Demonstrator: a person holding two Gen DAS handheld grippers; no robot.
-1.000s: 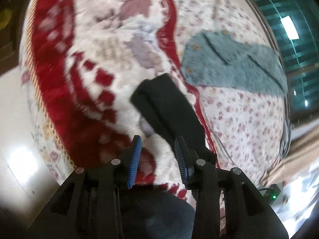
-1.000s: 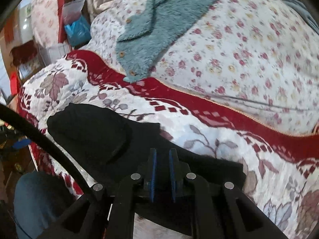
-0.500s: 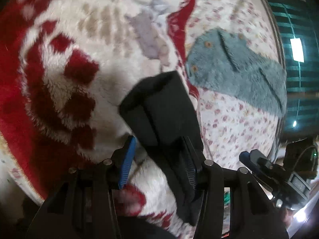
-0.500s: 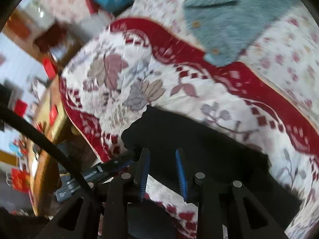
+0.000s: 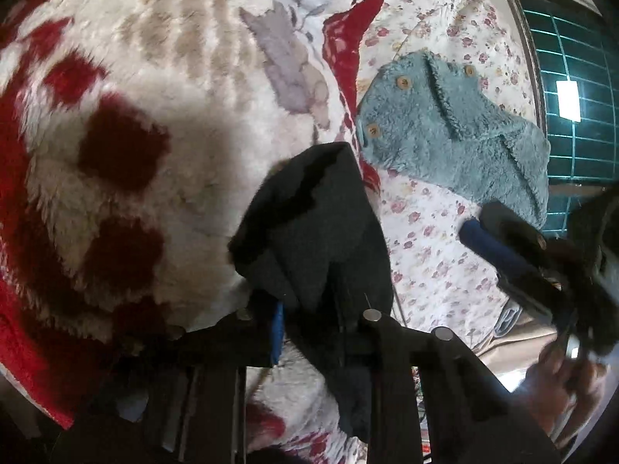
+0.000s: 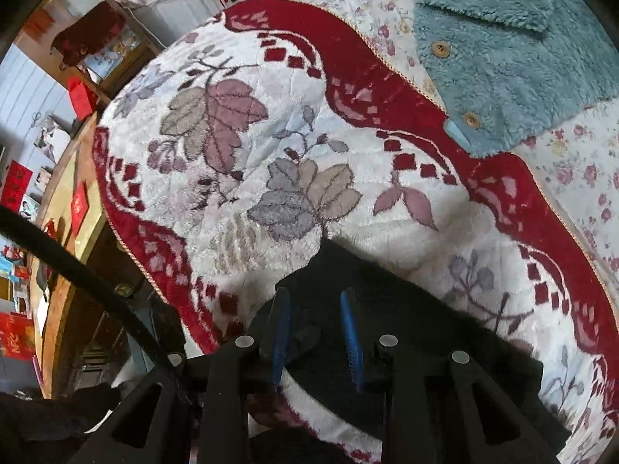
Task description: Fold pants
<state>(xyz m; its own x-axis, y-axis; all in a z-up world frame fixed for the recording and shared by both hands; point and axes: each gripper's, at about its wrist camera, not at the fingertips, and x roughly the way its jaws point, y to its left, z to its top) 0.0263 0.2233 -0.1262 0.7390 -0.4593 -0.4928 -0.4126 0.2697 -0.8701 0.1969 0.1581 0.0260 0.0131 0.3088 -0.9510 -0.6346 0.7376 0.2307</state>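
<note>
Mid-fold: left claw [image 5: 309, 309] closing on bunched black pants [image 5: 309, 228] over the blanket [image 5: 154, 116], right claw [image 6: 315, 332] apart above them, flattening left.

Left wrist view: black pants [image 5: 321, 232] drape over the left gripper [image 5: 309, 321], hiding its right finger; pad contact unreadable while jaws close. Person's hand [image 5: 557, 398] at lower right is blurred and edge-cut. Right wrist view: teal fleece jacket [image 6: 514, 50] cut off upper right; pants run out the bottom edge.
</note>
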